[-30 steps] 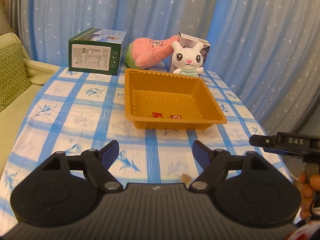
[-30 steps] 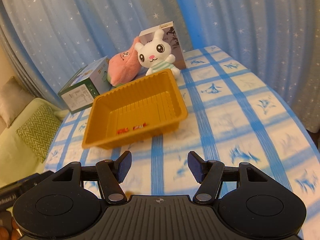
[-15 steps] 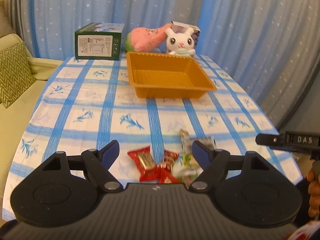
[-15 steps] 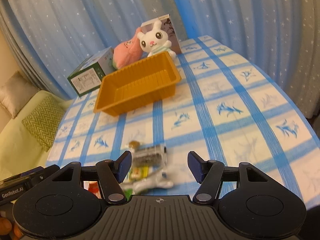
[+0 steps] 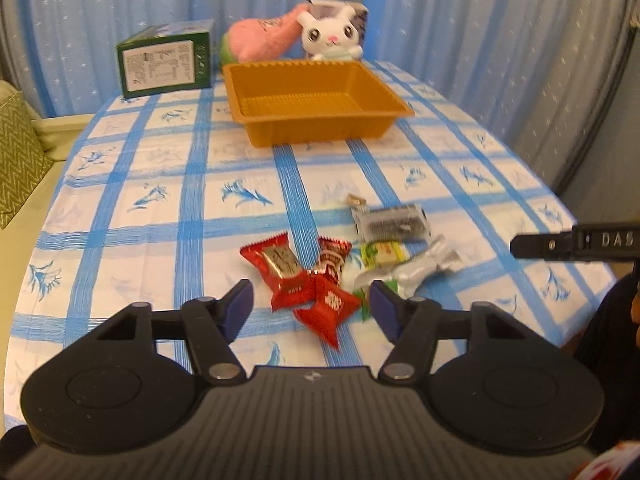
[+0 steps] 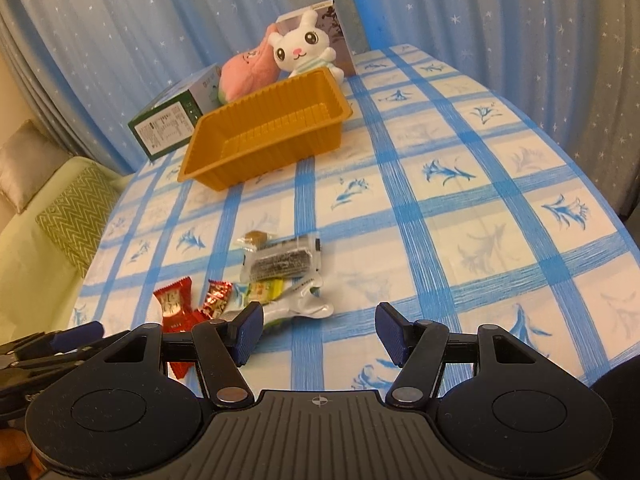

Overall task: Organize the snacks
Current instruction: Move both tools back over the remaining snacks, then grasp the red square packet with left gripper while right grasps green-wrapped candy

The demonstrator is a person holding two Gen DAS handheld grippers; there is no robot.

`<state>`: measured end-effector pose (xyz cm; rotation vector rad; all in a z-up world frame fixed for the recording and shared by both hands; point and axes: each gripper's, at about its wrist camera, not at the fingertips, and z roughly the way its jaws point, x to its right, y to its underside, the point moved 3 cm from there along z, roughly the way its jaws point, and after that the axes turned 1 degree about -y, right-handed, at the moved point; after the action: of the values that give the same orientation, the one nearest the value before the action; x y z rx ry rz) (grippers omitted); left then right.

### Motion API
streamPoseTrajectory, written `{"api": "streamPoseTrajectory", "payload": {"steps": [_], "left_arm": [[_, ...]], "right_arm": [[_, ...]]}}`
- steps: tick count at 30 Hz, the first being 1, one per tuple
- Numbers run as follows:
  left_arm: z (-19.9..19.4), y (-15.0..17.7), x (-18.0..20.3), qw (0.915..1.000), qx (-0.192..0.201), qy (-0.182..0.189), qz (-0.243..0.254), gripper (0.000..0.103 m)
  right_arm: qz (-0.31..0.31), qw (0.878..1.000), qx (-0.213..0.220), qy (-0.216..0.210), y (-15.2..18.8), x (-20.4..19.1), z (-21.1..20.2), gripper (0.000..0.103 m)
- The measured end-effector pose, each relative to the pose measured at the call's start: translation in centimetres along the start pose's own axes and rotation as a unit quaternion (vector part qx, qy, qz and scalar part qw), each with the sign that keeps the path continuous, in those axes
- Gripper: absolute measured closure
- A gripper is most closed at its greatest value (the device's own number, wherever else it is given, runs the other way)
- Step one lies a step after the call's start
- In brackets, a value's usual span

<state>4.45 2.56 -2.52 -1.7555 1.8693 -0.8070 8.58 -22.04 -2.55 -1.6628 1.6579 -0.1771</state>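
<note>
Snack pile's (image 6: 256,292) near edge hidden behind right tool's (image 6: 318,334) finger.

Glossy foil snack wrappers (image 5: 286,270), ribbed plastic tray (image 5: 320,130), printed cloth tablecloth (image 5: 160,208).

Tablecloth (image 5: 192,184): we see blue checks with leaf prints.
Green box (image 5: 164,62): at the far edge, label toward us.
Pink plush (image 5: 260,38): just beside the white rabbit plush (image 5: 330,36).
Curtain (image 5: 460,20): blue, starred.
Zigzag cushion (image 6: 76,216): off the table's side.

Home living rm: sofa (image 6: 60,200) w/ cushion, star curtains (image 5: 460,20), plush bunny (image 6: 300,50) on tablecloth'd table (image 5: 160,200).
</note>
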Motion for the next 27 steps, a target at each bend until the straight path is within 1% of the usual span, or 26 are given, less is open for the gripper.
{"api": "streamPoseTrajectory", "payload": {"steps": [4, 8, 12, 15, 20, 24, 27], "left_arm": [[1.2, 0.7, 0.7, 0.9990, -0.016, 0.012, 0.040, 0.051], [2.4, 1.1, 1.5, 0.9957, -0.021, 0.027, 0.086, 0.058], [3.7, 1.4, 2.4, 0.9888, -0.021, 0.033, 0.144, 0.062], [4.8, 1.6, 2.8, 0.9836, -0.028, 0.034, 0.175, 0.064], [6.4, 1.9, 3.0, 0.9788, -0.041, 0.027, 0.199, 0.071], [7.2, 1.9, 2.9, 0.9774, -0.049, 0.020, 0.205, 0.081], [7.3, 1.9, 2.8, 0.9791, -0.049, 0.020, 0.196, 0.082]], "right_arm": [[-0.001, 1.000, -0.005, 0.004, 0.2, 0.2, 0.5, 0.041], [-0.006, 1.000, -0.010, 0.005, 0.3, 0.3, 1.1, 0.041], [-0.008, 1.000, -0.017, 0.006, 0.3, 0.4, 1.9, 0.041], [-0.011, 1.000, -0.021, 0.008, 0.4, 0.6, 2.5, 0.041], [-0.021, 0.999, -0.029, 0.006, 0.5, 0.6, 3.6, 0.041], [-0.042, 0.999, -0.035, 0.001, 0.5, 0.2, 4.5, 0.041], [-0.061, 0.997, -0.036, -0.004, 0.6, -0.3, 5.0, 0.041]]}}
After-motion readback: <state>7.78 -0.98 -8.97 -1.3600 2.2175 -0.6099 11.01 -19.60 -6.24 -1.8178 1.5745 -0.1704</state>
